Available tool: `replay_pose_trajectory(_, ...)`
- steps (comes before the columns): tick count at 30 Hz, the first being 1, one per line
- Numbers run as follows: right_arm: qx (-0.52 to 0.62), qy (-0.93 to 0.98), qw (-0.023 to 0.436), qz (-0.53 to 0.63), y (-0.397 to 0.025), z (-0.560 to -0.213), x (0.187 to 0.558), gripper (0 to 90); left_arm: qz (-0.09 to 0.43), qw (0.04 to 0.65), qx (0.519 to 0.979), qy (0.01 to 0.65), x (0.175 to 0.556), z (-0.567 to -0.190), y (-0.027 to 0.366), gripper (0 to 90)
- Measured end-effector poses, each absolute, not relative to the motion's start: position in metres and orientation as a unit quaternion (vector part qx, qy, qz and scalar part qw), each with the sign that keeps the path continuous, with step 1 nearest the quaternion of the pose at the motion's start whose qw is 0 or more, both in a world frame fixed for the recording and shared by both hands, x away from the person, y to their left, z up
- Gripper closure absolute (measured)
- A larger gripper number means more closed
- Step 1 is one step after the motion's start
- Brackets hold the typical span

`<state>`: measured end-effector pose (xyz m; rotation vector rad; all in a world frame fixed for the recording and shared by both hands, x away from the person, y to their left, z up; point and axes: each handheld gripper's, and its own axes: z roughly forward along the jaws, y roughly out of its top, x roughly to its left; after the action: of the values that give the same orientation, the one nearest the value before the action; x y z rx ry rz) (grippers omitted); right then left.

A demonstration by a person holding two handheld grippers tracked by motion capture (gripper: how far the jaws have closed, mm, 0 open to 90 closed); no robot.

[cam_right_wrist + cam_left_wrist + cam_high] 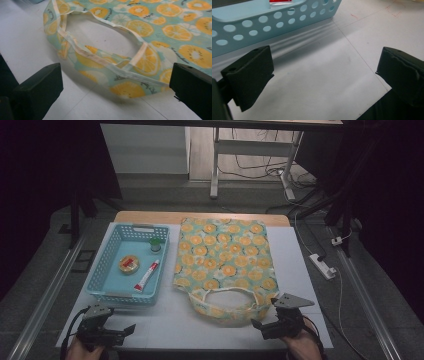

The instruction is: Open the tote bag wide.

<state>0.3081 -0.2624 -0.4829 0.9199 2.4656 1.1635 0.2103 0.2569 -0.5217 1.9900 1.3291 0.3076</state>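
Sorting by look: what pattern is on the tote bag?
Orange slices on pale green tote bag; right gripper view shows it best.

Ahead of my left claw sits the basket, with a tube, a round tin and what may be a cup in it. The bag lies right of it, its handle just before my right claw.

One basket, one tube, one jar, one tin, one bag.
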Motion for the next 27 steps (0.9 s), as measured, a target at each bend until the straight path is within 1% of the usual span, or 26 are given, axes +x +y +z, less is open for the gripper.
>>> replay_pose_trajectory(5,0.310,0.857,0.128,0.392,-0.252,-0.483,0.309,0.0,0.119,0.356,0.771,0.515,0.210,-0.522,0.257,1.2)
replay_pose_trajectory(17,0.271,0.878,0.100,0.381,-0.227,-0.481,0.313,0.0,0.119,0.356,0.771,0.515,0.210,-0.522,0.257,1.3)
replay_pose_trajectory(27,0.246,0.895,0.080,0.363,-0.202,-0.488,0.317,0.0,0.119,0.356,0.771,0.515,0.210,-0.522,0.257,1.3)
